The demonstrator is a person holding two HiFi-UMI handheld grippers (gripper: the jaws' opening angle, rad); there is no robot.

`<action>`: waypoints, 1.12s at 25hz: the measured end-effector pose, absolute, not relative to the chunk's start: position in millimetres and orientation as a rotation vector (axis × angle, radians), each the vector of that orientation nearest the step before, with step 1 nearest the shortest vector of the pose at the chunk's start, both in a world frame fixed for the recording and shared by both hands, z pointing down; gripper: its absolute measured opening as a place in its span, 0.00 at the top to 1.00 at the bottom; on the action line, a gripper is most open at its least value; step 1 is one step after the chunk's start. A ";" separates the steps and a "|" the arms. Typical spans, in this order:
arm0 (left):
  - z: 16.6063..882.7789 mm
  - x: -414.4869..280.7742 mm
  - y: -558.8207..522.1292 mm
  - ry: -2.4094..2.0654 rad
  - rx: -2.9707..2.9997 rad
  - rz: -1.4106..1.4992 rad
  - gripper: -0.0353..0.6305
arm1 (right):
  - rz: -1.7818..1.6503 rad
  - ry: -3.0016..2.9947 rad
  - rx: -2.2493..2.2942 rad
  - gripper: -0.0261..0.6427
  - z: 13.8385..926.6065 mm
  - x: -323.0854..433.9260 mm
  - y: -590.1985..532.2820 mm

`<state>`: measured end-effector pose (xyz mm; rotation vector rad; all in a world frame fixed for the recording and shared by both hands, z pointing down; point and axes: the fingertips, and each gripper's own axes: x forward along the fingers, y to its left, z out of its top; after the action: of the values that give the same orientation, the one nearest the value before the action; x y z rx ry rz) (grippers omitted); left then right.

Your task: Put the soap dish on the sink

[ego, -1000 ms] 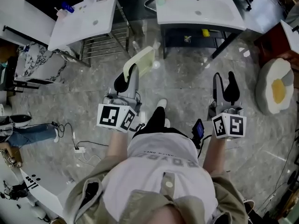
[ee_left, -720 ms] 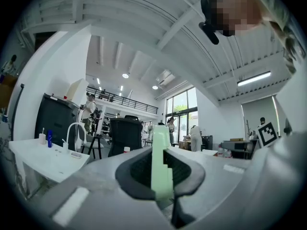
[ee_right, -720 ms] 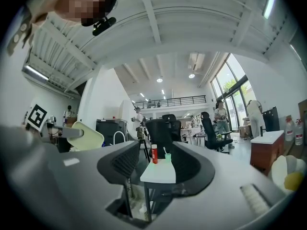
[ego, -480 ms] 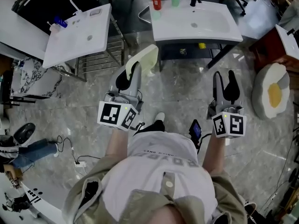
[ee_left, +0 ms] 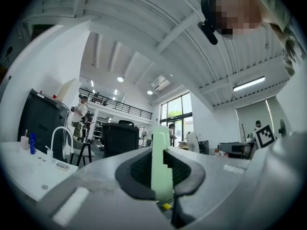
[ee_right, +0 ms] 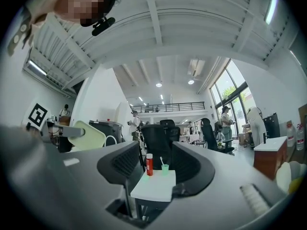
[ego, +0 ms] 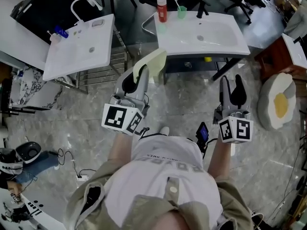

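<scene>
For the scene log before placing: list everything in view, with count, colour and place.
centre sink: one, white, straight ahead.
left sink: one, white, ahead on the left.
bottle: one, red, back left corner of the centre sink.
cup: one, green, beside the bottle.
soap dish: one, pale green, held up short of the centre sink.
egg cushion: one, white and yellow, on the floor at right.
power strip: one, white, on the floor at left.
left gripper: grey, shut on the soap dish.
right gripper: grey, open, empty.
</scene>
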<state>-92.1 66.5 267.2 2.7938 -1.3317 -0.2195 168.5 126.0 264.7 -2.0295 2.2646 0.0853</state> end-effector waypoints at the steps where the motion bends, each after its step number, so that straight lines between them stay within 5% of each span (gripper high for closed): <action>1: 266.8 -93.1 62.6 -1.329 2.797 -0.216 0.92 | 0.084 2.264 -2.030 0.66 265.2 167.6 121.5; 28: 313.2 -71.9 -45.8 -1.360 2.701 -0.107 0.92 | -0.077 2.365 -2.000 0.66 314.1 186.2 -4.1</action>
<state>-71.9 -45.8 313.2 2.7013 -1.3599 -0.1072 186.2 -4.1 314.1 -2.0005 2.3652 -0.0775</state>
